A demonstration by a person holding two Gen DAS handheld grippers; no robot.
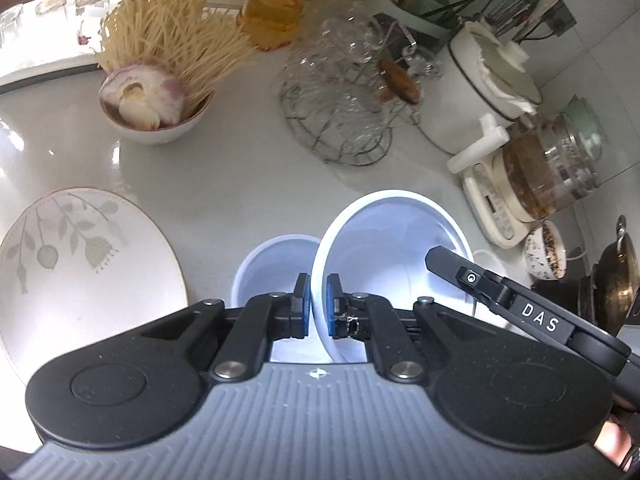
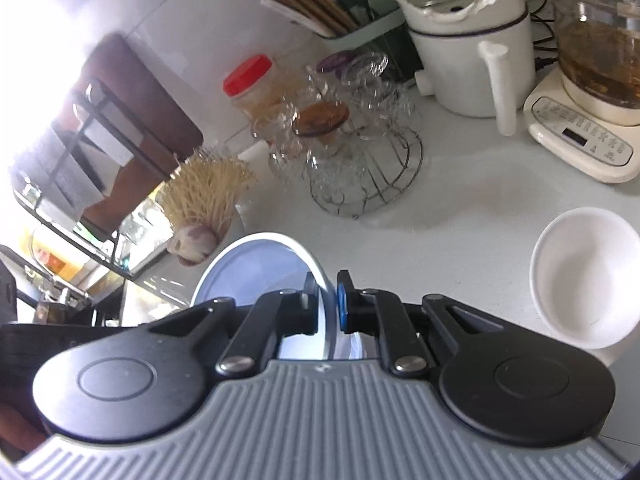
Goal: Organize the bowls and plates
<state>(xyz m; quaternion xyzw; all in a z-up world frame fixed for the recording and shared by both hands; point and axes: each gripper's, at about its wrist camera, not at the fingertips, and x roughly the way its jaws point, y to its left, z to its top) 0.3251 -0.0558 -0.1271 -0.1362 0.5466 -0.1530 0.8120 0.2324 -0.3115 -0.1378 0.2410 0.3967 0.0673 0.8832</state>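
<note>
My left gripper is shut on the left rim of a white bowl, held tilted above the counter. A second white bowl sits just left of and below it. My right gripper is shut on the right rim of the same held bowl; its body shows at the bowl's right in the left wrist view. A white plate with a grey leaf pattern lies at the left. Another small white bowl stands on the counter at the right.
A bowl with garlic and noodles stands at the back left. A wire rack of glass cups, a red-lidded jar, a white pot, a glass kettle on its base and a utensil holder crowd the back.
</note>
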